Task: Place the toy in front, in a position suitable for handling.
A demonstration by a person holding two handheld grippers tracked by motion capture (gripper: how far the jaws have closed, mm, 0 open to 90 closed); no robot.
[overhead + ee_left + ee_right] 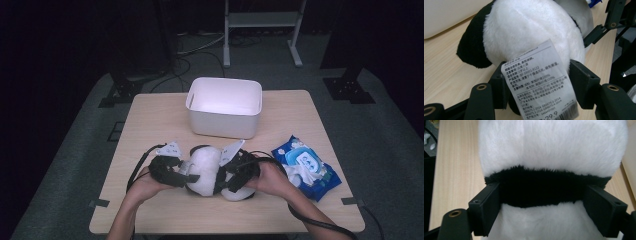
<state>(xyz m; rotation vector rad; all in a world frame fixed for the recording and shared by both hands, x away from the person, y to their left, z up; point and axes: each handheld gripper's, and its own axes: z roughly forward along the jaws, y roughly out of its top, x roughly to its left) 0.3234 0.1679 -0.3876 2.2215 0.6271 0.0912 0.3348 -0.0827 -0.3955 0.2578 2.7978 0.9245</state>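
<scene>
Item: plush panda (206,170), lying on the tabletop (150,120) near its front edge; we clamp it from both sides, left claw (186,176) at its tagged end, right claw (226,175) across its black band. Step, we judge: grasp made; next calls for a joint lift into the white bin (225,106), which stands empty. Adjacent: wet-wipes pack (306,166).

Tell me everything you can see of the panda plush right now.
The panda plush is soft white fur with black patches and a black band across its body. It lies on the wooden table, in front of the white bin and apart from it. A printed paper tag hangs from it. The left hand-held gripper and right hand-held gripper each have their jaws on either side of it, pressing the fur.
</scene>
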